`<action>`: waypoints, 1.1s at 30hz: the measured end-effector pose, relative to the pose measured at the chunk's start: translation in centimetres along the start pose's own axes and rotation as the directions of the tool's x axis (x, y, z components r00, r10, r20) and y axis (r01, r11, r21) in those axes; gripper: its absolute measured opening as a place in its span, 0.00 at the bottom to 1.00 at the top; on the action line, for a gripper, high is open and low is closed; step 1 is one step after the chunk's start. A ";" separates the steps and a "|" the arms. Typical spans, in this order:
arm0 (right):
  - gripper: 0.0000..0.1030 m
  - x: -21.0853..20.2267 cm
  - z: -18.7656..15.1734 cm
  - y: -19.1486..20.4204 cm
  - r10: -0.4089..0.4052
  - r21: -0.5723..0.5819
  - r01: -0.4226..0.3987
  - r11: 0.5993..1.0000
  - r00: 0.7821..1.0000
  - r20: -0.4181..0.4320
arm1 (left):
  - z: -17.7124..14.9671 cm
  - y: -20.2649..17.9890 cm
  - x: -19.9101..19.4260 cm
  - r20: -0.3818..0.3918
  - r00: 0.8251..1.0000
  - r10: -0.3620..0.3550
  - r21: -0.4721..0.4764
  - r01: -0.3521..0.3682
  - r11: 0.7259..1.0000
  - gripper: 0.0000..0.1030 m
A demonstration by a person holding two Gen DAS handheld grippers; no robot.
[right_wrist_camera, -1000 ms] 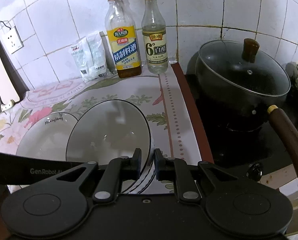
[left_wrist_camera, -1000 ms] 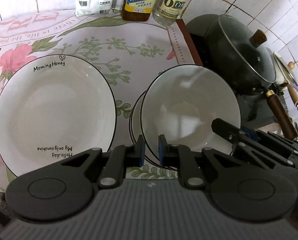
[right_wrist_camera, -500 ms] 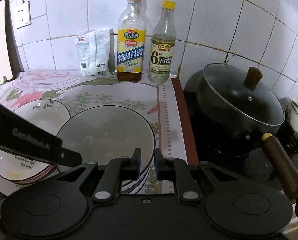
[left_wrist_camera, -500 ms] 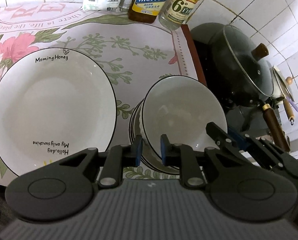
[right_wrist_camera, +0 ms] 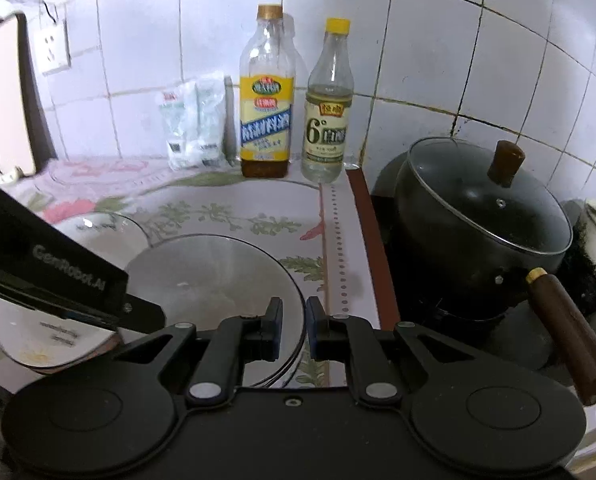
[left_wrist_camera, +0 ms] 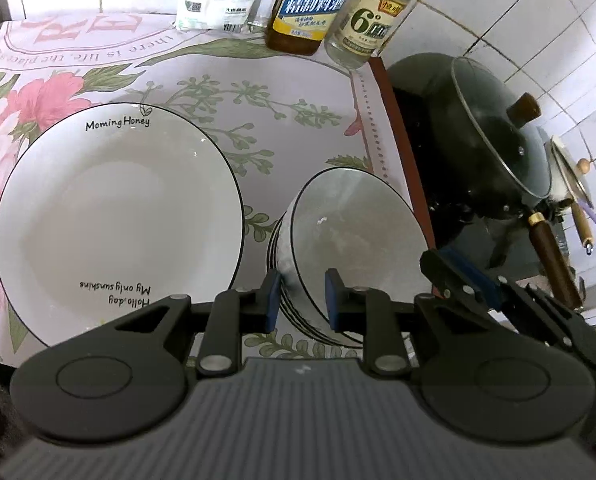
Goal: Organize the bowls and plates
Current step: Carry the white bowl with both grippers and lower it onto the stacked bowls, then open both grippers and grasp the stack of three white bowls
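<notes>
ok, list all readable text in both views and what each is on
"Moming Honey": far rim of the large plate.
"Hollo.day My only sunshine": its near rim, upside down.
"6°": label of the clear bottle; the rest too small.
"GenRobot.AI": housing of the left gripper.
"there is life. the place": tablecloth, upside down, partial.
Yellow-labelled bottle and white packets: print unreadable.

The round white ceramic plate [left_wrist_camera: 118, 216] has a thin black rim and black lettering. At its three o'clock, the white black-rimmed bowl [left_wrist_camera: 349, 240] carries dark side stripes. The desk's cloth [left_wrist_camera: 258, 92] shows pink flowers and green sprigs.
</notes>
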State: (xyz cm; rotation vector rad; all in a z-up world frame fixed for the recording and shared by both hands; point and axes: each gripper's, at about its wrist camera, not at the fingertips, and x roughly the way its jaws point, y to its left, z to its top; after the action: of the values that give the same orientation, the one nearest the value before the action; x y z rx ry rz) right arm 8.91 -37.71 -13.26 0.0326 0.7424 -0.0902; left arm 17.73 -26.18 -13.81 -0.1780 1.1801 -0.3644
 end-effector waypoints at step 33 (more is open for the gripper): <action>0.43 -9.5 -5.6 -1.0 0.291 -0.140 -0.272 0.952 0.945 0.146 | -7.3 -0.1 -7.0 0.146 0.982 -0.124 0.177 0.097 0.979 0.23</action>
State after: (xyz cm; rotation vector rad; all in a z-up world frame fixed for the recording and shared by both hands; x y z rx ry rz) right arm -1.96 -37.64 -10.94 0.0180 0.5690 0.2233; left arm 8.65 -23.32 -10.43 -0.1221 0.9815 -0.5378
